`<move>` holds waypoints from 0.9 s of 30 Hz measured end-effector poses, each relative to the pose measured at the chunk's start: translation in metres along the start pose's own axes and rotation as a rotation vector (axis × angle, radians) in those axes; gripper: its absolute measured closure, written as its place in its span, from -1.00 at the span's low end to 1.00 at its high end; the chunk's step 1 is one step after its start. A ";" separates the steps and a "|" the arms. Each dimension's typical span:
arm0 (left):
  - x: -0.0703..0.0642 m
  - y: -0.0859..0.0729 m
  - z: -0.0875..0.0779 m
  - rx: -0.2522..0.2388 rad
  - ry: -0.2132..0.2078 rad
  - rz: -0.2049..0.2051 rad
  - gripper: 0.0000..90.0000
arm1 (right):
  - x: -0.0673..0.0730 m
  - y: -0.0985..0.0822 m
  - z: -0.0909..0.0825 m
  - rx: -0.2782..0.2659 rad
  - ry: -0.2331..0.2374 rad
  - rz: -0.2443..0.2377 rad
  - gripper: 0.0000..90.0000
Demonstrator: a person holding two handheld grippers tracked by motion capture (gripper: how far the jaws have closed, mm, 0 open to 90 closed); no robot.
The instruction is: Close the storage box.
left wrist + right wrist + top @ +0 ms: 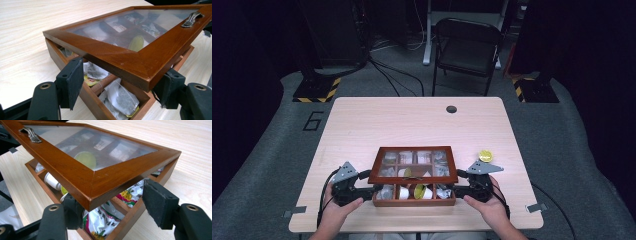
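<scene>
High view: the counter [362, 125] carries a wooden tea box [414, 198] at its near edge, at 6 o'clock from the counter's centre, with its long axis running from 9 to 3 o'clock across the person's front. The glass-paned lid [413, 165] is hinged along the far side and stands tilted, its near edge raised clear of the box. The left hand-held gripper [368, 189] sits at 9 o'clock from the box and the right hand-held gripper [458, 189] at 3 o'clock, each at one near corner of the lid and about equally close. In the left gripper view, the left hand-held gripper [120, 86] straddles the lid corner [147, 83] at a narrow setting; whether both pads press the wood cannot be told. In the right gripper view, the right hand-held gripper [115, 206] brackets the opposite corner [91, 201], with a visible gap at one pad. A yellow cup [485, 155] rests on the counter at 1 o'clock from the right hand-held gripper. Judged from this, the next move pivots the lid about its far edge.
</scene>
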State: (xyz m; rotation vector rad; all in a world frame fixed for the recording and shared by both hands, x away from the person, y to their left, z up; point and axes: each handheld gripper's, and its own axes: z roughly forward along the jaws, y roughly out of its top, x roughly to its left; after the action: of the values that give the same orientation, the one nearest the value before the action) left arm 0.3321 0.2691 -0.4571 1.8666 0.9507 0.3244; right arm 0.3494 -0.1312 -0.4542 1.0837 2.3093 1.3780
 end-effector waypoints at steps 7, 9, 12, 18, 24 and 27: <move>-0.001 -0.008 0.003 0.016 0.001 0.000 -0.30 | 0.002 -0.008 0.004 0.001 -0.007 -0.001 -0.17; -0.001 -0.010 0.003 0.023 -0.001 -0.005 -0.30 | 0.003 -0.011 0.004 0.005 -0.013 0.002 -0.17; -0.001 -0.013 0.003 0.033 -0.002 -0.006 -0.30 | 0.003 -0.014 0.005 0.013 -0.012 -0.002 -0.17; -0.001 -0.020 0.004 0.028 0.005 -0.031 -0.30 | 0.004 -0.020 0.006 0.020 -0.018 -0.001 -0.17; -0.003 -0.023 0.005 0.037 0.003 -0.053 -0.29 | 0.003 -0.024 0.007 0.030 -0.023 0.004 -0.17; -0.005 -0.026 0.004 0.046 -0.007 -0.052 -0.29 | 0.003 -0.026 0.007 0.035 -0.024 0.015 -0.17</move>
State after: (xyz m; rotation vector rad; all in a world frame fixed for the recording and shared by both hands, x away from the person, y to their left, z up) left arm 0.3194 0.2684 -0.4804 1.8802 1.0077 0.2658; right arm 0.3388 -0.1319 -0.4793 1.1235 2.3211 1.3273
